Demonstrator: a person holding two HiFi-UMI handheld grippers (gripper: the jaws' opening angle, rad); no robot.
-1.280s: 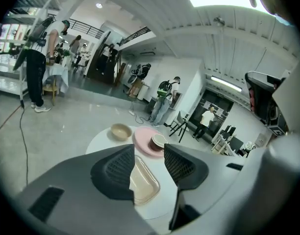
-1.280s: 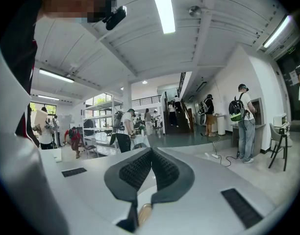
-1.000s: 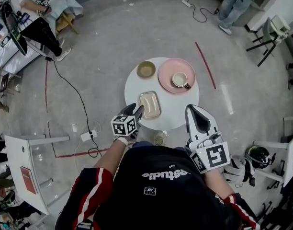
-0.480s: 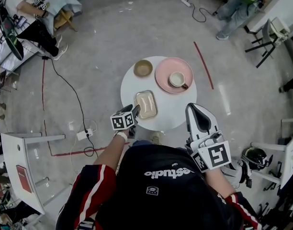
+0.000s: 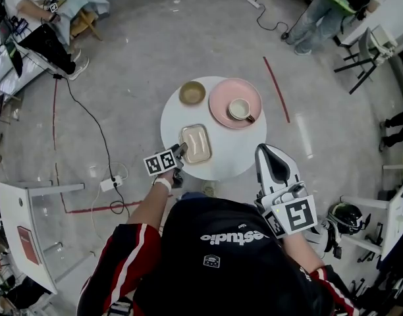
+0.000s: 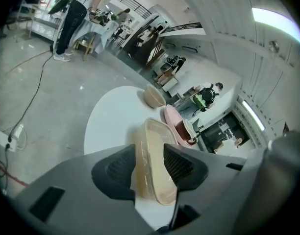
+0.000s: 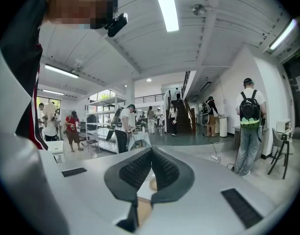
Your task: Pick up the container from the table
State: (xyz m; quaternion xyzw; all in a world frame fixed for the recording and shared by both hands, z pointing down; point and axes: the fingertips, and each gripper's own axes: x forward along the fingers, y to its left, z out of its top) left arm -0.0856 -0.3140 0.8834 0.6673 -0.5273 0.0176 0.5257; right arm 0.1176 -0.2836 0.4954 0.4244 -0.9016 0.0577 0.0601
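The container is a shallow beige rectangular tray on the near left part of the round white table. My left gripper is at its near left corner. In the left gripper view the container's rim runs between the two black pads, and the left gripper is shut on it. My right gripper is held off the table's near right edge, close to the body. In the right gripper view the right gripper's pads meet with nothing between them.
A brown bowl sits at the table's far left. A pink plate at the far right carries a cup. On the floor lie a power strip with its cable and a red tape line. People stand around the room's edges.
The left gripper's marker cube has shifted a little left and back at the container's corner. The container keeps its place on the table. The right gripper has stayed put.
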